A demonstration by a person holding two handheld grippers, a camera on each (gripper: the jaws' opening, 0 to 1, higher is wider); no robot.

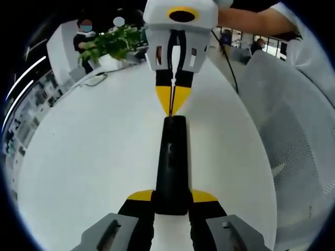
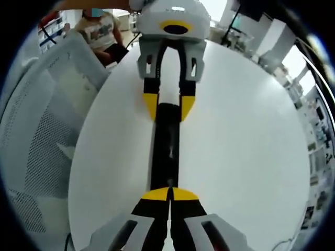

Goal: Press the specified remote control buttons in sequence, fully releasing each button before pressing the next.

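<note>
My left claw (image 1: 171, 205) grips the near end of the black remote (image 1: 171, 162), jaws clamped on both sides; the remote lies lengthwise on the white surface (image 1: 94, 151), running toward 12 o'clock. My right claw (image 2: 169, 194) has its jaws pinched together, holding nothing, tips at the remote's (image 2: 166, 146) other end. Risks, as I judge them: the closed tip is narrow and could slide off a button or hit two at once. Pressing near the free end could tip the remote in my left grip. Buttons are too dark to make out, so a wrong pick is possible.
</note>
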